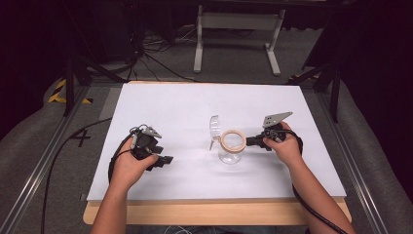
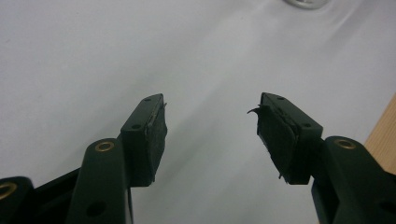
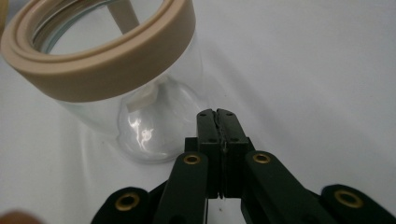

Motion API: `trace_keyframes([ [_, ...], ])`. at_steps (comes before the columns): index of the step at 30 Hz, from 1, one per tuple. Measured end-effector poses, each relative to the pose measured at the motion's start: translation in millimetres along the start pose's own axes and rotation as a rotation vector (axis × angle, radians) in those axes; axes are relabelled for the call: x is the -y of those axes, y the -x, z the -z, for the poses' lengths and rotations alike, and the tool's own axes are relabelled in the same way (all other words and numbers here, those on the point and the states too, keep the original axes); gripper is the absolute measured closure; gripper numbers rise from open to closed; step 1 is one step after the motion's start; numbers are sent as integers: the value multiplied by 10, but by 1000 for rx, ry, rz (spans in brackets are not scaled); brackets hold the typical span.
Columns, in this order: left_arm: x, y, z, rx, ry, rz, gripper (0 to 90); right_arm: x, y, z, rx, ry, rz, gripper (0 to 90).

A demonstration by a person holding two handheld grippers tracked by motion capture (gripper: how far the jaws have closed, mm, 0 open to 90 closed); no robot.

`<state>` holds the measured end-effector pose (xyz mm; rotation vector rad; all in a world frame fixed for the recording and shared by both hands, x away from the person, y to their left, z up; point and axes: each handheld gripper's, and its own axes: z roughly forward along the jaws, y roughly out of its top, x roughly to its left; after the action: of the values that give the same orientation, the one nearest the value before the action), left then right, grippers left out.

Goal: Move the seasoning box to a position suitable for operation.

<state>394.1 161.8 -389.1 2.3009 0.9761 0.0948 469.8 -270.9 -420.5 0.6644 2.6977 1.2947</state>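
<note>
Nearest the high camera: two forearms coming in from the bottom edge, each hand gripping a tool over the white tabletop.

Right tool level, tips pointed at a jar, just beside its tan ring. Jaws pressed flat together, nothing between them. From the right tool view, tips close to the glass wall, apart from it or barely touching — cannot tell which.

Jar upright near the tabletop's middle, slightly right of centre. Clear glass, short and round-bodied, narrowing a little under the mouth. Thick tan ring around the mouth, stepped on its upper edge, mouth open. Bright glints low on the glass. Small pale tab visible through the wall. Clear lid hinged up at the jar's far left side, standing nearly upright, joined by a tan strap.

Left tool well apart from the jar, low over the tabletop's left part. Jaws spread wide, empty, bare white surface between the pads. Pad edges frayed. Strip of wooden edge at the right of the left tool view.
</note>
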Motion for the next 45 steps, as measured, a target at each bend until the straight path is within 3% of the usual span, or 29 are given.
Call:
trace_keyframes([
  [5, -1, 13, 2, 10, 3, 21, 398, -40, -14, -73, -15, 18, 18, 899],
  [14, -1, 8, -13, 4, 3, 34, 381, -21, -1, -142, -13, -9, 14, 898],
  [19, -45, -5, -23, 9, 15, 38, 377, 1, -44, -141, -42, -33, 12, 899],
  [29, -190, 8, -140, 32, 5, 6, 377, 45, -246, -112, -73, -84, 44, 898],
  [33, -235, 1, -154, 39, 17, 19, 377, 33, -361, -104, -84, -95, 67, 898],
  [38, -250, 0, -148, 39, 33, 28, 380, 3, -357, -42, -27, -56, 41, 898],
  [40, -239, 2, -142, 35, 29, 26, 380, -30, -319, -26, 27, -17, 1, 897],
  [42, -222, -1, -132, 30, 28, 22, 379, -65, -286, -41, 40, 18, -20, 896],
  [45, -177, -7, -112, 20, 30, 34, 379, -113, -265, -109, 32, 37, -11, 896],
])
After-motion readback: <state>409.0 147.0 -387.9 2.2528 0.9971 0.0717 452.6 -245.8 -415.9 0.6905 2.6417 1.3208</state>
